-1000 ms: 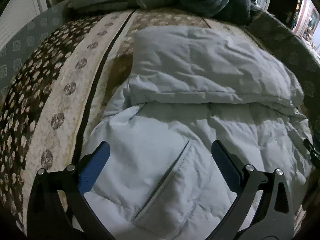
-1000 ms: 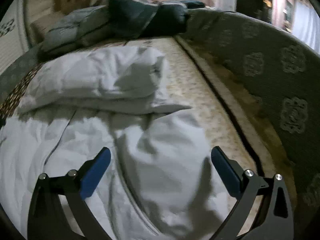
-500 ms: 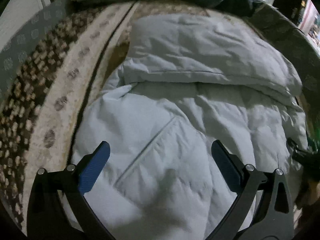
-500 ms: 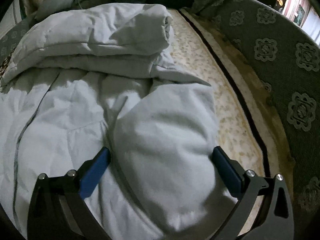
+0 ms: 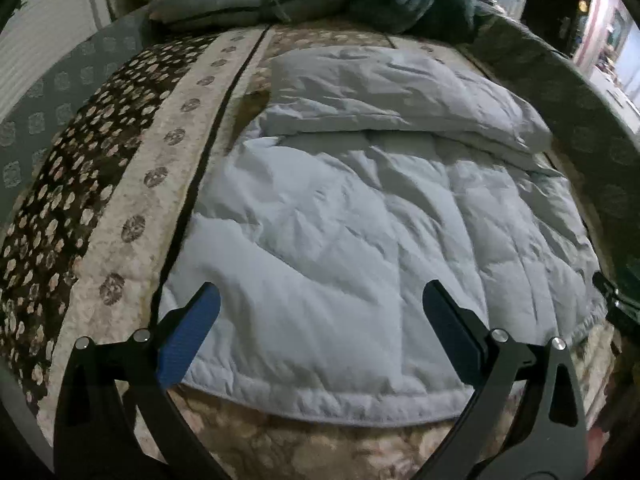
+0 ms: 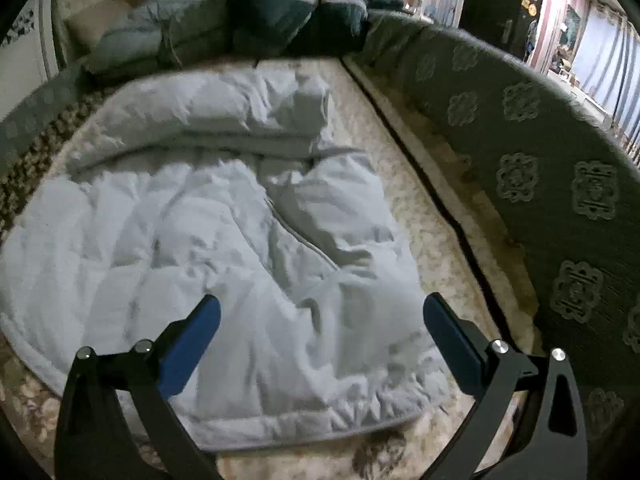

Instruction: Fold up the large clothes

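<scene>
Both grippers have pulled back since half a second ago, so the near hem of the white puffer jacket [image 5: 360,248] now shows whole. It lies on a floral bedspread [image 5: 132,184] with a dark stripe along it, grey patterned bolsters [image 6: 560,184] at the sides and dark bedding [image 6: 280,20] piled at the far end. The jacket's long axis runs away from the cameras, hem nearest, its far part folded over. Left gripper [image 5: 320,328] and right gripper [image 6: 320,332] hang spread wide, gripping nothing.
</scene>
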{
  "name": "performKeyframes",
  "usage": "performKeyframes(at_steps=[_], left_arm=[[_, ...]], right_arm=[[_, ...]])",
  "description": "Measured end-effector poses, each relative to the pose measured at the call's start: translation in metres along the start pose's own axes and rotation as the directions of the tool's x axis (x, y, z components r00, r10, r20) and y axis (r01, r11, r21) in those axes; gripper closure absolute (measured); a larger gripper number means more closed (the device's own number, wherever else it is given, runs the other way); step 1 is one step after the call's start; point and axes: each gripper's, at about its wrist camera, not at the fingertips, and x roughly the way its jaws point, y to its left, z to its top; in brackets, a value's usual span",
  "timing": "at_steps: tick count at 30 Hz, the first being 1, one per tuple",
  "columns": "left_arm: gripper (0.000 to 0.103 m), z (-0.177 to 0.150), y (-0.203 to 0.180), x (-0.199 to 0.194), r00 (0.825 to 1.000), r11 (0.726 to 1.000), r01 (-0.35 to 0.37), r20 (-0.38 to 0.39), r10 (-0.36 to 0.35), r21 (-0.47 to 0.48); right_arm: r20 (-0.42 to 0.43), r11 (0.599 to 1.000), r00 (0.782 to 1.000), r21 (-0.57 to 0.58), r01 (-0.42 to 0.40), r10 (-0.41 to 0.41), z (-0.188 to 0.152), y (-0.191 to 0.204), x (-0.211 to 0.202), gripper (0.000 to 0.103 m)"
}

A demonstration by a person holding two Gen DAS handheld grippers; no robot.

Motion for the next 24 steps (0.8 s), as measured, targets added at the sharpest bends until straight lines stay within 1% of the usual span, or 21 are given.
performKeyframes(at_steps=[2, 6, 9, 11, 13, 15, 16, 17, 18, 19, 20, 21, 22, 23, 24], left_arm=[[0.003, -0.006, -0.008, -0.004, 1.0, 1.0, -0.002, 0.013, 0.002, 0.024], [0.003, -0.018, -0.01, -0.012, 0.999, 0.998, 0.043, 0.024, -0.044, 0.044], [0.003, -0.026, -0.007, -0.015, 0.999, 0.998, 0.031, 0.033, -0.033, 0.057], [0.003, -0.028, 0.0, -0.02, 0.999, 0.998, 0.038, 0.027, -0.039, 0.052], [0.003, -0.032, 0.009, -0.029, 0.996, 0.996, 0.074, 0.044, -0.076, 0.044], [0.003, -0.037, 0.017, -0.038, 0.989, 0.994, 0.104, 0.101, -0.106, 0.018], [0.003, -0.042, 0.022, -0.045, 0.984, 0.995, 0.104, 0.142, -0.103, 0.004], [0.003, -0.048, 0.026, -0.052, 0.976, 0.995, 0.093, 0.198, -0.087, -0.021], [0.003, -0.053, 0.029, -0.055, 0.972, 0.995, 0.086, 0.223, -0.074, -0.043], [0.003, -0.056, 0.031, -0.055, 0.975, 0.995, 0.088, 0.211, -0.076, -0.049], [0.003, -0.057, 0.033, -0.054, 0.976, 0.993, 0.106, 0.194, -0.094, -0.048], [0.003, -0.058, 0.035, -0.051, 0.976, 0.989, 0.14, 0.178, -0.129, -0.05], [0.003, -0.059, 0.039, -0.048, 0.972, 0.982, 0.179, 0.163, -0.166, -0.066], [0.003, -0.059, 0.042, -0.045, 0.97, 0.978, 0.195, 0.16, -0.181, -0.078], [0.003, -0.059, 0.048, -0.045, 0.966, 0.972, 0.214, 0.167, -0.196, -0.096]], right_arm=[[-0.004, 1.0, 1.0, -0.001, 0.007, -0.007, -0.003, 0.0, -0.01, 0.002], [0.02, 1.0, 1.0, 0.01, 0.021, -0.021, -0.009, -0.005, -0.029, 0.002], [0.034, 0.999, 0.999, 0.023, 0.027, -0.027, -0.013, -0.007, -0.04, 0.002], [0.042, 0.999, 0.999, 0.04, 0.012, -0.014, -0.014, -0.007, -0.042, 0.002], [0.063, 0.999, 0.998, 0.041, -0.01, 0.008, -0.014, -0.007, -0.042, 0.002], [0.068, 1.0, 0.998, 0.02, 0.004, -0.006, -0.014, -0.003, -0.04, 0.002], [0.07, 1.0, 0.997, 0.007, 0.025, -0.025, -0.015, -0.001, -0.038, 0.002], [0.074, 0.999, 0.996, -0.007, 0.051, -0.05, -0.016, 0.001, -0.035, 0.002], [0.081, 0.998, 0.995, -0.01, 0.058, -0.057, -0.017, 0.002, -0.034, 0.002], [0.09, 0.997, 0.993, -0.006, 0.071, -0.07, -0.02, 0.002, -0.031, 0.002], [0.09, 0.997, 0.993, -0.001, 0.082, -0.082, -0.022, 0.001, -0.029, 0.002], [0.088, 0.995, 0.991, 0.005, 0.104, -0.104, -0.026, 0.001, -0.026, 0.002], [0.092, 0.992, 0.988, 0.007, 0.123, -0.123, -0.029, 0.001, -0.025, 0.002], [0.096, 0.99, 0.986, 0.0, 0.14, -0.139, -0.033, 0.001, -0.021, 0.002], [0.083, 0.991, 0.988, -0.015, 0.134, -0.132, -0.036, 0.001, -0.015, 0.002]])
